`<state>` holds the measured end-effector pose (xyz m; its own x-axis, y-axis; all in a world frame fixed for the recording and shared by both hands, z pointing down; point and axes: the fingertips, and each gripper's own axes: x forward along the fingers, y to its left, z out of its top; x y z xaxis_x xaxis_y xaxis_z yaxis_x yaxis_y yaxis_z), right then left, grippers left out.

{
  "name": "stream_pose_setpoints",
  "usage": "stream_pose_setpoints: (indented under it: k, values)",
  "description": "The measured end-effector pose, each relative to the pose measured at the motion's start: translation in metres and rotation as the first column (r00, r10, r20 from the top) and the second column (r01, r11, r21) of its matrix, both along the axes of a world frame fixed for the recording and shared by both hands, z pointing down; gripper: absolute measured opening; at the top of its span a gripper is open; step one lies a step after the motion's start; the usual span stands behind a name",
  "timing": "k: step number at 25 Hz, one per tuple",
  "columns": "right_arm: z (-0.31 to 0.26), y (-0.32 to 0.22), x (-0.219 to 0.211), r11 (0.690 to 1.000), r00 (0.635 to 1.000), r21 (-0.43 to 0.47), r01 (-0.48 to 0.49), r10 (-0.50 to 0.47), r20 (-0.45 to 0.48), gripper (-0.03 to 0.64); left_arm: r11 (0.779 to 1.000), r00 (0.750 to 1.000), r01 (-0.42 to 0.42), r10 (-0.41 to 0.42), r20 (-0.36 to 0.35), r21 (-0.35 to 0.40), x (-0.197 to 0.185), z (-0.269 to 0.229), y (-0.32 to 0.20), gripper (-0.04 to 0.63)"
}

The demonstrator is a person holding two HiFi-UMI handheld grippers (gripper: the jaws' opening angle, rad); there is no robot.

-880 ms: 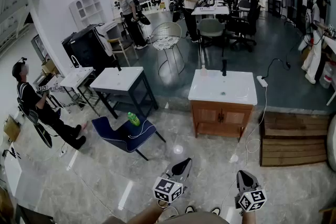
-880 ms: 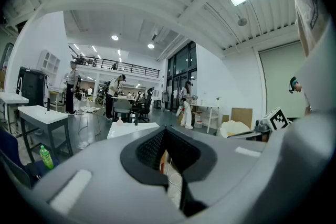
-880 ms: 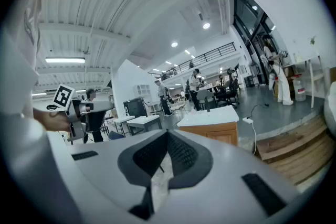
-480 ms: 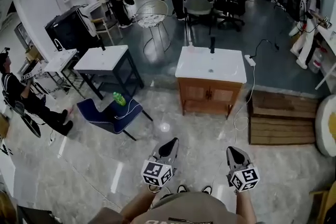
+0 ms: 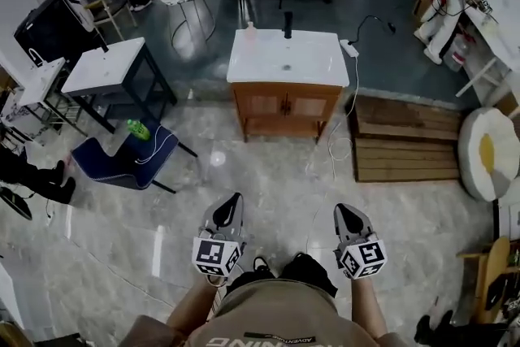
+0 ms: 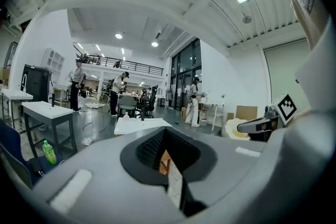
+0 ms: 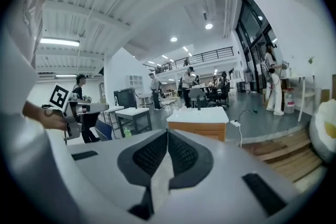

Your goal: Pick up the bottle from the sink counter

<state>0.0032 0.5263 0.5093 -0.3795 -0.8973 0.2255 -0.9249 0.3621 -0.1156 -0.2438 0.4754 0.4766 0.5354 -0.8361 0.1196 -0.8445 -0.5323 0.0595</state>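
A: Pale polished floor [image 5: 268, 175] fills the foreground, and the sink counter [image 5: 286, 61] stands ahead of both grippers. Where is the bottle?

B: It is a small pale bottle [image 5: 250, 29], upright near the counter's back left corner. It stands beside the black faucet [image 5: 287, 23] and well apart from either gripper.

A: And the claws?

B: The left gripper [image 5: 231, 199] has its jaws pressed together on nothing. The right gripper [image 5: 342, 210] is the same, closed and empty. Both point toward the counter.

A: What differs from a moment ago?

B: The counter sits further left and higher in the head view. The grippers ride higher too, and more of the person's shirt [image 5: 280, 313] shows at the bottom edge. A green bottle [image 5: 137, 129] lies on the blue chair [image 5: 114, 162], as before.
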Motion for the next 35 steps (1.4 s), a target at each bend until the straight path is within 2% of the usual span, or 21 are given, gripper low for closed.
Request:
stream_pose_setpoints:
  k: [4, 7, 12, 16, 18, 20, 24, 28, 33, 35]
  values:
    - [0.008, -0.007, 0.013, 0.998, 1.000, -0.052, -0.028, 0.027, -0.016, 0.011, 0.997, 1.000, 0.014, -0.015, 0.010, 0.078, 0.011, -0.018, -0.019, 0.005]
    - [0.019, -0.032, 0.033, 0.997, 0.999, -0.069, -0.045, 0.046, 0.001, 0.011, 0.998, 1.000, -0.005, 0.005, -0.004, 0.063, 0.032, -0.019, -0.048, 0.005]
    - [0.030, -0.097, 0.059, 0.998, 0.999, -0.065, -0.027, 0.029, 0.039, 0.011, 0.999, 0.999, -0.020, 0.019, 0.032, 0.027, 0.079, -0.017, -0.105, 0.005]
    - [0.022, -0.154, 0.088, 0.999, 0.998, -0.029, 0.043, -0.042, 0.042, 0.011, 0.999, 0.999, -0.001, -0.001, -0.042, -0.040, 0.118, -0.017, -0.150, 0.005]
    - [0.031, -0.176, 0.103, 0.998, 0.997, -0.040, 0.054, -0.052, 0.053, 0.011, 0.995, 0.993, 0.025, -0.037, -0.116, -0.102, 0.127, -0.011, -0.167, 0.005]
    - [0.042, -0.194, 0.115, 0.996, 0.996, -0.067, 0.065, -0.060, 0.073, 0.011, 0.989, 0.987, 0.057, -0.076, -0.141, -0.139, 0.134, -0.005, -0.180, 0.005]
    - [0.051, -0.217, 0.124, 0.988, 0.989, -0.093, 0.120, -0.110, 0.100, 0.011, 0.983, 0.991, 0.092, -0.105, -0.078, -0.158, 0.148, 0.005, -0.189, 0.003]
    - [0.058, -0.235, 0.124, 0.979, 0.979, -0.104, 0.173, -0.159, 0.125, 0.011, 0.979, 0.992, 0.102, -0.113, -0.049, -0.178, 0.161, 0.011, -0.198, 0.005]
    - [0.072, -0.254, 0.122, 0.974, 0.974, -0.114, 0.197, -0.181, 0.134, 0.011, 0.985, 0.998, 0.060, -0.058, 0.016, -0.165, 0.176, 0.022, -0.212, 0.004]
    - [0.074, -0.259, 0.119, 0.972, 0.971, -0.126, 0.197, -0.176, 0.160, 0.011, 0.994, 0.995, 0.013, -0.002, 0.104, -0.109, 0.186, 0.024, -0.219, 0.005]
